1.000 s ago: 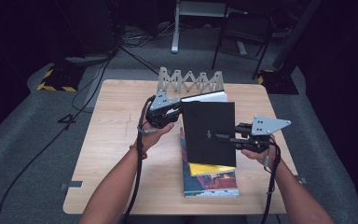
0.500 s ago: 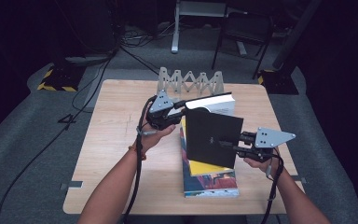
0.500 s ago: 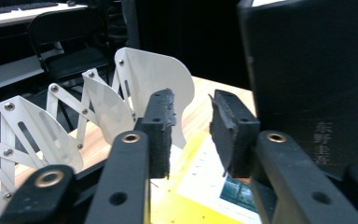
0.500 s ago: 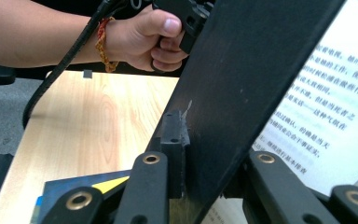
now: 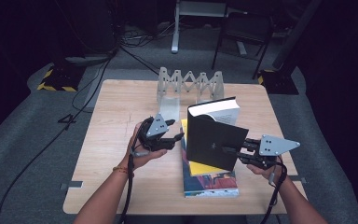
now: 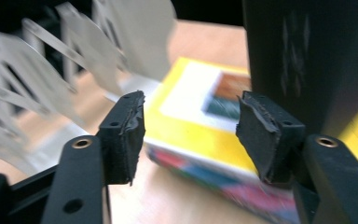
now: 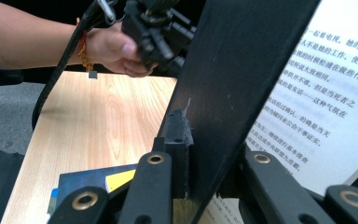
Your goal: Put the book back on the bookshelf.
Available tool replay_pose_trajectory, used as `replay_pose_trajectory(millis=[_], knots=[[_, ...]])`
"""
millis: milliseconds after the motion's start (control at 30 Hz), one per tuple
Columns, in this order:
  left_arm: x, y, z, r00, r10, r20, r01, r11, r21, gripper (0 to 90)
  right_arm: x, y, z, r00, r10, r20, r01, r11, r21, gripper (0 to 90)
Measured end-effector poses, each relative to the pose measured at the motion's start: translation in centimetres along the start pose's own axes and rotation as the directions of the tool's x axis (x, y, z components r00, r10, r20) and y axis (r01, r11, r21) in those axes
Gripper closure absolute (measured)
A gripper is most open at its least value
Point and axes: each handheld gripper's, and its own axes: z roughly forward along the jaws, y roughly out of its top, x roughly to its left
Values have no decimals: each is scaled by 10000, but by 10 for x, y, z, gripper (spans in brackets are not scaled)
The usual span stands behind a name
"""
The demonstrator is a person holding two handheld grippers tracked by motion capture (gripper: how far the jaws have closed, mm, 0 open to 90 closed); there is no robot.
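A black hardcover book (image 5: pixel 212 137) stands tilted over a colourful book (image 5: pixel 209 182) that lies flat on the table. My right gripper (image 5: pixel 228 151) is shut on the black cover (image 7: pixel 242 70), its jaws having just closed a little tighter; a page of printed text (image 7: pixel 317 107) shows beside it. My left gripper (image 5: pixel 179 136) hovers just left of the black book, apart from it. Its jaws have just been opening and hold nothing. Between its pads (image 6: pixel 123 135) I see the yellow top of the colourful book (image 6: pixel 200 116), with the black book (image 6: pixel 303 60) at the right.
A folding metal book rack (image 5: pixel 189 84) stands at the back of the wooden table (image 5: pixel 116 112); its slats (image 6: pixel 51 60) are close to the left gripper. Cables trail on the grey floor behind.
The left gripper has let go of the black book, opened and drawn back toward the left and down. The right gripper has shifted right, holding the book more upright on its own.
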Motion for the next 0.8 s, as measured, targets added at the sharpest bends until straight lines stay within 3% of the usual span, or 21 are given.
replay_pose_trajectory(millis=[167,267,300,400,533,800], knots=[[-16,-19,13,9933,102,1149,-175,9979,625,312,1,-1,-5,10000,52,-32,-52,9999,122,789],[-28,-21,27,9885,166,1503,-298,9958,865,257,1,-4,-8,10000,90,-40,-90,9998,181,790],[-28,-21,27,9885,166,1503,-298,9958,865,250,2,-4,-9,10000,63,-33,-62,9998,193,792],[-39,-19,42,9796,62,2009,-215,9970,741,248,3,-4,-10,10000,70,-5,-69,9997,222,792],[-45,-13,49,9802,12,1980,-94,9991,407,263,3,-6,-12,9998,184,-6,-184,9997,145,791],[-44,-10,52,9718,-351,2330,387,9992,-108,295,2,-7,-15,9986,198,492,-207,9996,187,750]])
